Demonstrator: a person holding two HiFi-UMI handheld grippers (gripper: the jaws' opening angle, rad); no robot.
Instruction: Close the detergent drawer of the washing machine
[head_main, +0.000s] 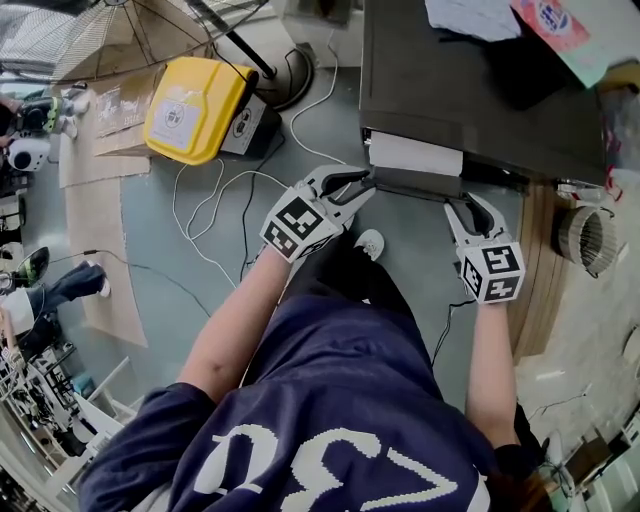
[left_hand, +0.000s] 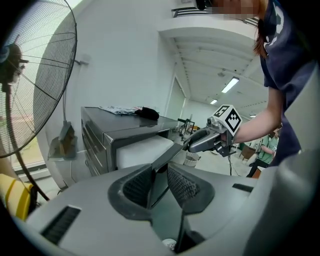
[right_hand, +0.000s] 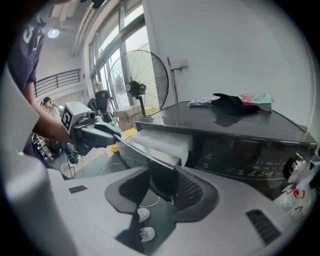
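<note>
The dark grey washing machine (head_main: 450, 90) has its detergent drawer (head_main: 415, 153) pulled out, white on top with a dark front panel (head_main: 410, 184). My left gripper (head_main: 365, 186) holds the panel's left end and my right gripper (head_main: 458, 206) its right end. In the left gripper view the panel (left_hand: 167, 155) runs between the jaws of the left gripper (left_hand: 160, 182), both pads against it, and the right gripper (left_hand: 202, 141) shows at its far end. In the right gripper view the panel (right_hand: 150, 156) sits the same way in the right gripper (right_hand: 162, 185).
A yellow container (head_main: 193, 108) and white cables (head_main: 215, 200) lie on the floor to the left, by a fan base (head_main: 290, 75). Cloths (head_main: 470, 15) rest on the machine top. A coiled hose (head_main: 588, 238) is at the right. The control panel (right_hand: 250, 155) is beside the drawer.
</note>
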